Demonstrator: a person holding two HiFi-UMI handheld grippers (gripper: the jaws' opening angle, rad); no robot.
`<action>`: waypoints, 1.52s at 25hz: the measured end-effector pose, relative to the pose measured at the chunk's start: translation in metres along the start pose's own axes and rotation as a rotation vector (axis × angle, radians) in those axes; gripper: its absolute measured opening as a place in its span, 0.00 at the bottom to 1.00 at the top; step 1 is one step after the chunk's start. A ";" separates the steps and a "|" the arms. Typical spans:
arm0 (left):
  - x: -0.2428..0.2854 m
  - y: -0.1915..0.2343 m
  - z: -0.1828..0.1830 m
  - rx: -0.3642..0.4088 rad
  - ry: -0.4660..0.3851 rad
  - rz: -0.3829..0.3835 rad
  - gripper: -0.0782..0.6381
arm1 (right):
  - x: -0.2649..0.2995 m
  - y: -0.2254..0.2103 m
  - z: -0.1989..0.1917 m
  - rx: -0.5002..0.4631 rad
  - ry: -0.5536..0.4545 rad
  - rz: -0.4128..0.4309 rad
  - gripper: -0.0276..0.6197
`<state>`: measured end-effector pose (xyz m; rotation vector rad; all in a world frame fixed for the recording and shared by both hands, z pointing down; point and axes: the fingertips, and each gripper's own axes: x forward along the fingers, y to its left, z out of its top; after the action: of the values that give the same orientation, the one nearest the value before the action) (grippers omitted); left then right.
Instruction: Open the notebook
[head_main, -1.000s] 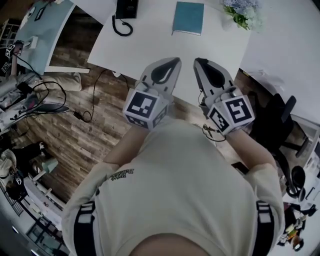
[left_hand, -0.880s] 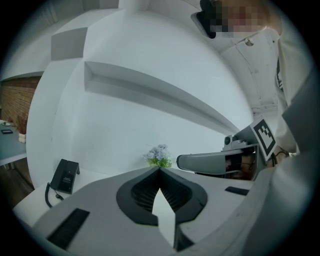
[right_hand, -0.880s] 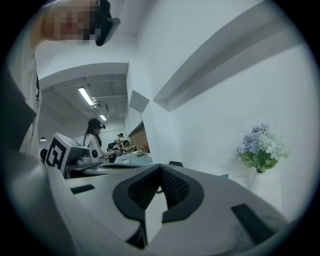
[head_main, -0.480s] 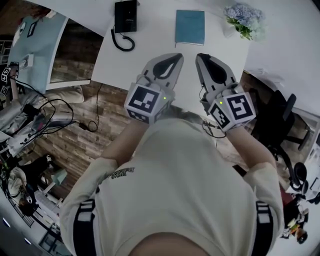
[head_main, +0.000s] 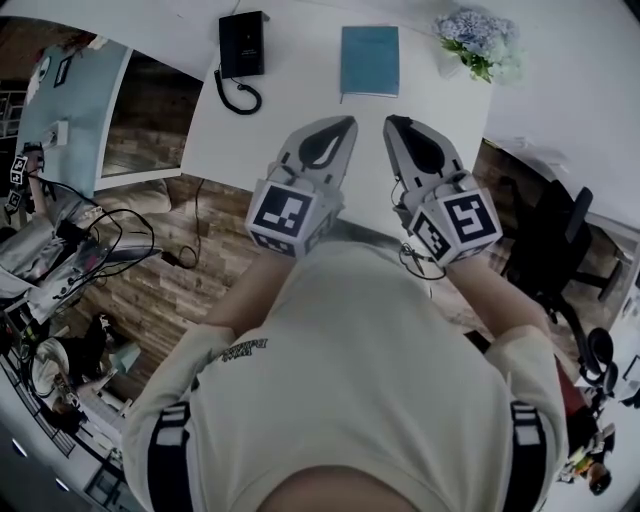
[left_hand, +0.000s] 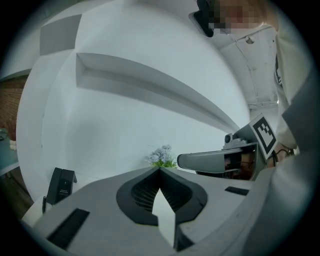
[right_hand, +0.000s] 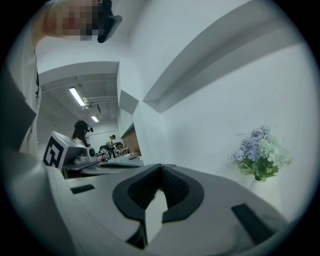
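Note:
The teal notebook lies closed and flat at the far side of the white desk, seen only in the head view. My left gripper and right gripper hover side by side over the desk's near part, both well short of the notebook. Each is shut with nothing between its jaws. In the left gripper view the left gripper has its tips meeting, and the right gripper shows beside it. The right gripper view shows the right gripper with its tips together too.
A black desk phone with a coiled cord stands left of the notebook. A vase of pale flowers stands to its right. A white wall rises behind the desk. A black office chair is at the right, and cables lie on the wooden floor at the left.
Both grippers have come forward together over the desk. The notebook, phone and flowers now sit lower in the head view, nearer the gripper tips. Both jaws stayed shut.

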<state>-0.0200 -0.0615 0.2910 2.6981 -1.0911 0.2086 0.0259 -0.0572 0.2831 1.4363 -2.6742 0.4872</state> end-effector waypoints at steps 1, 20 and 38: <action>0.002 0.001 0.000 0.002 0.003 0.002 0.13 | 0.001 -0.002 -0.002 0.003 0.006 -0.001 0.05; 0.113 0.073 -0.036 -0.001 0.049 0.005 0.13 | 0.091 -0.125 -0.044 -0.059 0.118 -0.189 0.18; 0.207 0.113 -0.211 -0.050 0.402 -0.026 0.13 | 0.131 -0.222 -0.221 0.142 0.408 -0.345 0.30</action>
<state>0.0387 -0.2238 0.5558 2.4723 -0.9230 0.6750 0.1152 -0.2088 0.5738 1.5856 -2.0639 0.8424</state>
